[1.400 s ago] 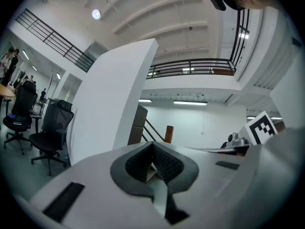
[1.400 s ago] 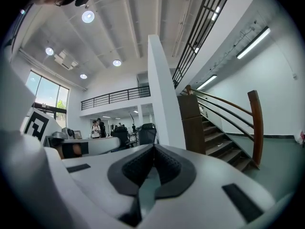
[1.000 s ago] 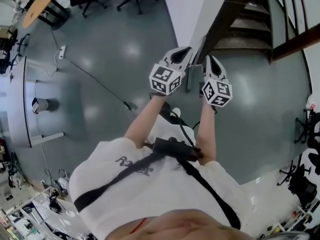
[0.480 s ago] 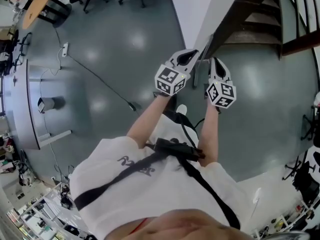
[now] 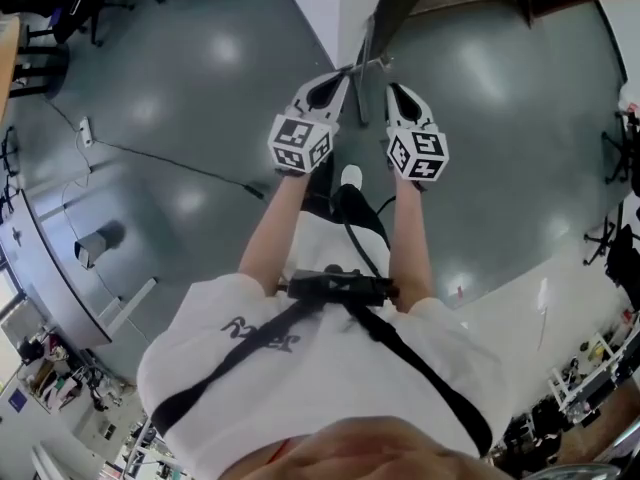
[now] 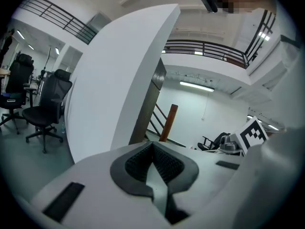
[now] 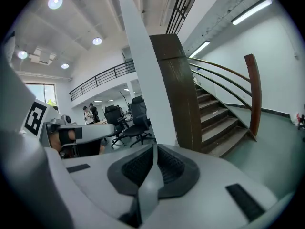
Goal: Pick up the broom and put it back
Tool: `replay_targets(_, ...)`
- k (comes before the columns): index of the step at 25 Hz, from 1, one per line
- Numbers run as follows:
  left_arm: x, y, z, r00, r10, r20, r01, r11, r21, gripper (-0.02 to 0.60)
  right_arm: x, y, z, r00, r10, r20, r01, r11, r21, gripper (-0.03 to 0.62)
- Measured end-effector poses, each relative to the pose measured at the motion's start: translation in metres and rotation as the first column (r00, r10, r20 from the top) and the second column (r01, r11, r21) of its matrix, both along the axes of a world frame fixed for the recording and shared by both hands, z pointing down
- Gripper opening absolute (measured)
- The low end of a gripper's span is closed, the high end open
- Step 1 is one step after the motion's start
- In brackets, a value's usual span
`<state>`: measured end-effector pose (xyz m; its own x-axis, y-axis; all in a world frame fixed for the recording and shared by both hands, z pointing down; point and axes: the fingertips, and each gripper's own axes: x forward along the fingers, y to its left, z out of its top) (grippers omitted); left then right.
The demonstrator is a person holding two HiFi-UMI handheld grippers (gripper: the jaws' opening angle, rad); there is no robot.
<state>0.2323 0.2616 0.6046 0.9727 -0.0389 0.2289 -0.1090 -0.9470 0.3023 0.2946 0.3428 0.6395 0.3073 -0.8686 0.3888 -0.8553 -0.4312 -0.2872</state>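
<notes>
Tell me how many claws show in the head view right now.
2. The left claw sits just left of centre near the top; the right claw is beside it, on its right. Both look shut. None appears hidden.

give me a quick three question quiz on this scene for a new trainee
1. True or false: the right gripper is clamped on a broom handle.
2. In the right gripper view, what rises just beyond the jaws? A. a wooden staircase B. a kitchen sink C. a bookshelf
3. Fill in: in the left gripper view, the left gripper has its jaws ___ (apart or together).
Key: 1 false, it is shut and empty. 2 A. 3 together.
</notes>
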Motion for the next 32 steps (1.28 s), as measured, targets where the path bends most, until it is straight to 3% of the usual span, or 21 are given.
replay_targets(6, 0.02, -0.015, 0.049, 0.999, 0.019, 0.048, -0.017, 0.999, -0.039, 0.014, 0.005, -0.01, 0.056, 0.998, -0.044, 0.045, 0.044, 0.999, -0.001, 0.011)
replay_targets(11, 0.035, -0.035, 0.084, 0.997, 0.027, 0.073, -0.023, 0.999, -0.047, 0.012, 0.021, -0.03, 0.114, 0.995, -0.044, 0.088, 0.049, 0.997, -0.061, 0.044)
replay_targets(27, 0.07, -0.065, 0.147, 0.993, 0.093, 0.079, -0.091, 0.995, -0.029, 0.014, 0.087, -0.102, 0.243, 0.993, -0.095, 0.069, 0.11, 0.96, -0.258, 0.199)
replay_targets(32, 0.085, -0.069, 0.162, 0.991, 0.11, 0.078, -0.108, 0.994, -0.023, 0.012, 0.112, -0.12, 0.276, 0.992, -0.094, 0.087, 0.116, 0.947, -0.299, 0.207)
